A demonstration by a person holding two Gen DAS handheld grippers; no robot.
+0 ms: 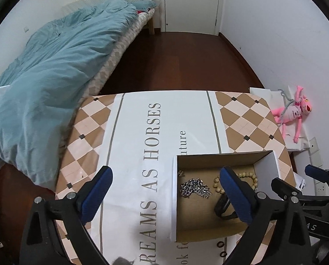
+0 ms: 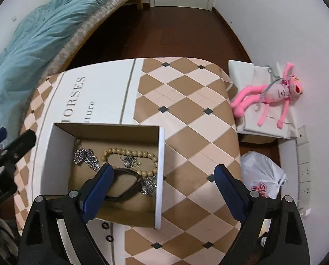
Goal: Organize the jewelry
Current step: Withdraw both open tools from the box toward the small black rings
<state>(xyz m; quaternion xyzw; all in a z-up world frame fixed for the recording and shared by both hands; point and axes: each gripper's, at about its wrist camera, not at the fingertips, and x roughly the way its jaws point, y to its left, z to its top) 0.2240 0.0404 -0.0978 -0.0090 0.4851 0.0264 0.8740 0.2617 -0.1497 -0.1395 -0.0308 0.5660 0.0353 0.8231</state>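
An open cardboard box (image 1: 174,196) (image 2: 161,172) with white outer walls stands on the checkered table. Inside lie a silver chain (image 1: 194,190) (image 2: 86,158), a wooden bead bracelet (image 1: 250,177) (image 2: 129,154), a dark band (image 1: 223,207) (image 2: 129,184) and small silver pieces (image 2: 150,184). My left gripper (image 1: 165,176) is open and empty, hovering over the box's left wall. My right gripper (image 2: 163,173) is open and empty above the box's right wall; it also shows at the right edge of the left wrist view (image 1: 297,176).
The table (image 2: 186,110) carries a white printed runner (image 1: 160,132). Small black rings (image 2: 107,231) lie by the box's near side. A bed with a teal duvet (image 1: 42,77) is at left. A pink plush toy (image 2: 272,95) and a plastic bag (image 2: 261,176) are at right.
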